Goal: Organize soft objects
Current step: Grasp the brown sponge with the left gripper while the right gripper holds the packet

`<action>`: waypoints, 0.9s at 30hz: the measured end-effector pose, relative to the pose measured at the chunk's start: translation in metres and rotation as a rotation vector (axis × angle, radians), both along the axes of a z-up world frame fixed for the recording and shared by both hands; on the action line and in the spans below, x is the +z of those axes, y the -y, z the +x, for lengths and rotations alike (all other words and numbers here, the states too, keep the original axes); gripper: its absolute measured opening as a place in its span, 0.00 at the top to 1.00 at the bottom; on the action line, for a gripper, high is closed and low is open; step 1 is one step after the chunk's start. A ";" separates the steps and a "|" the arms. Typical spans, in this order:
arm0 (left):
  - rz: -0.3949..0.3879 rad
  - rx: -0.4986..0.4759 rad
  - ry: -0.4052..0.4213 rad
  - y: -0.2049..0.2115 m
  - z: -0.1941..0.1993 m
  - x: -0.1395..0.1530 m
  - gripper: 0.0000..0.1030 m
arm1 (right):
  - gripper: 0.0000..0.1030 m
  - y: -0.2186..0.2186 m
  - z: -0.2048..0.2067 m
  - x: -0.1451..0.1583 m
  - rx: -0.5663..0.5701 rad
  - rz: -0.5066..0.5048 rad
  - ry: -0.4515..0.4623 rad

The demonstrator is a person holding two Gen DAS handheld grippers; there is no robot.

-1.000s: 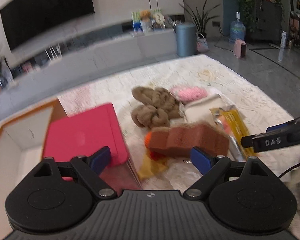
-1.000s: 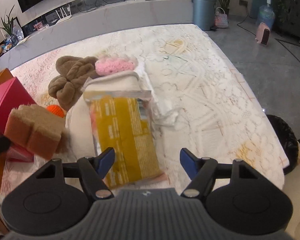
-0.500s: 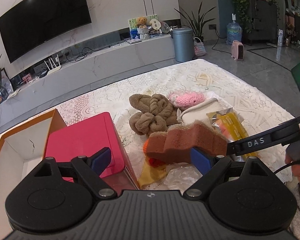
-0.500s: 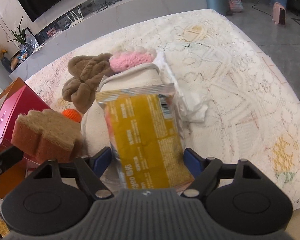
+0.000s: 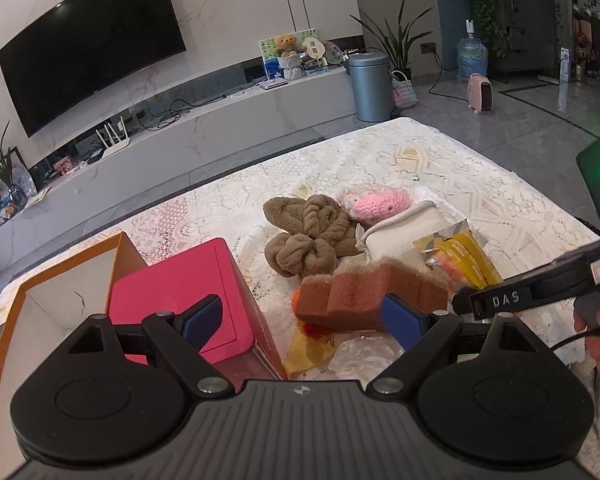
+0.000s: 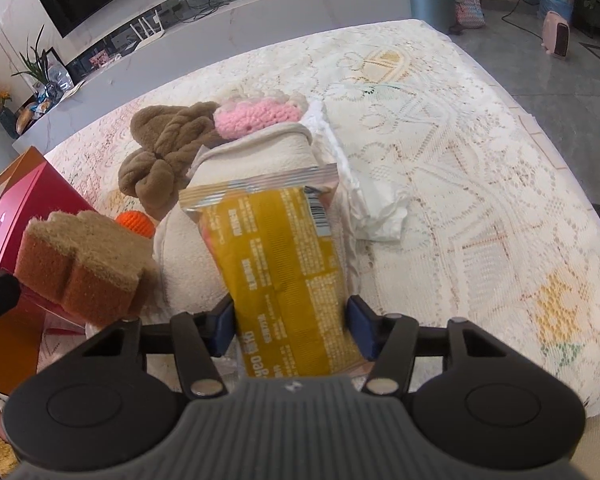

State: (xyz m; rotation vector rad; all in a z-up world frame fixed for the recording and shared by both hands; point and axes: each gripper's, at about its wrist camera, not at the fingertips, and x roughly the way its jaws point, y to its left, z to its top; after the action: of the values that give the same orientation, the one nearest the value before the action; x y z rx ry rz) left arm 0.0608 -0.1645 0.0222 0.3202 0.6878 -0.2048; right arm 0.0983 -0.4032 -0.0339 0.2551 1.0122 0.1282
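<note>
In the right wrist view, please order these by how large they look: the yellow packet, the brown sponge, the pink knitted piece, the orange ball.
1. yellow packet, though it is nearest the camera, in the right tool
2. brown sponge
3. pink knitted piece, farther away
4. orange ball, partly hidden

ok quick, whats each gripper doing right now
left gripper: open, holding nothing; it sits over the red box and sponge.
right gripper: shut on the yellow packet.
</note>
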 end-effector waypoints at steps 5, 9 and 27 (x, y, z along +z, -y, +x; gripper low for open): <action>-0.032 0.054 -0.108 0.012 0.021 0.008 0.00 | 0.45 0.000 -0.005 0.001 -0.002 -0.006 0.002; -0.100 0.107 -0.188 0.017 0.042 0.008 0.00 | 0.45 0.001 -0.005 0.001 -0.005 0.001 -0.001; -0.374 0.363 -0.451 0.005 0.080 -0.039 0.35 | 0.44 0.006 -0.007 -0.001 -0.009 0.027 0.002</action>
State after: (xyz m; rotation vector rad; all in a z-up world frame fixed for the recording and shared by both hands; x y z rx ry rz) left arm 0.1403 -0.1692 -0.0164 -0.2199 1.1182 -0.0534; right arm 0.0916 -0.4093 -0.0348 0.2843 1.0077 0.1341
